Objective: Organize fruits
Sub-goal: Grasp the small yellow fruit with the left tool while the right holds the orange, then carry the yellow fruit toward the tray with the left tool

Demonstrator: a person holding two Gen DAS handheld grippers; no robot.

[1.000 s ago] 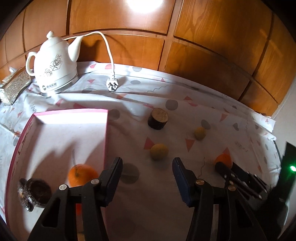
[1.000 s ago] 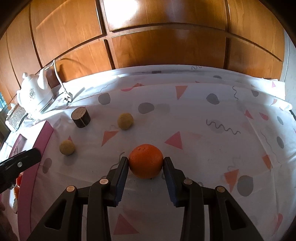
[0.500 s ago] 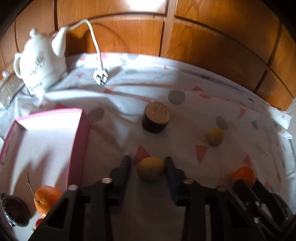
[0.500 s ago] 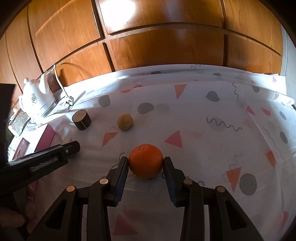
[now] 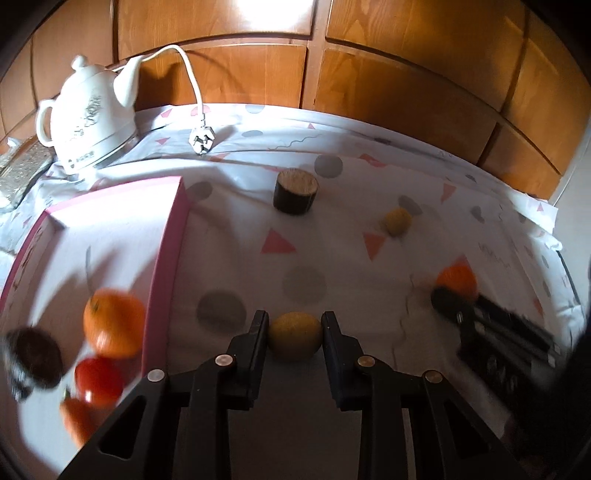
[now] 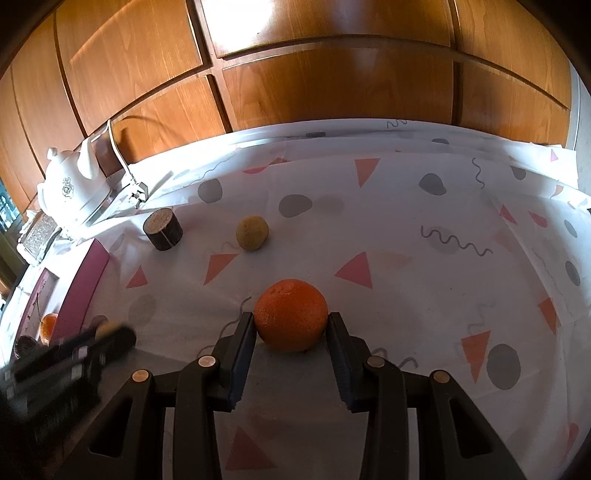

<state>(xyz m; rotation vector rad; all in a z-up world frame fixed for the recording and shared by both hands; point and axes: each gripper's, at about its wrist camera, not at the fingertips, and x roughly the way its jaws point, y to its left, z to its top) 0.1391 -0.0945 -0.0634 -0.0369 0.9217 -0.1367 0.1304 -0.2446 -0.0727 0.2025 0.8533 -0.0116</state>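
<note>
My left tongs [image 5: 294, 334] are clamped on a matte, pebbly yellow fruit [image 5: 294, 335] just right of the pink box [image 5: 162, 266]. My right tongs [image 6: 291, 325] grip a dimpled, round orange [image 6: 291, 314], well right of that box [image 6: 83, 291]. Judgement: lift straight, clear the stiff box wall, and set the fruit down beside the glossy orange inside [image 5: 113, 323] without squeezing harder

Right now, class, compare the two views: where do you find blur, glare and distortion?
Left wrist view: the fruit in the pink box is motion-smeared, glare whitens the wood panelling, and the fisheye bends the edges. Right wrist view: sharp orange, blurred left hand-held gripper, soft glare up top.
</note>
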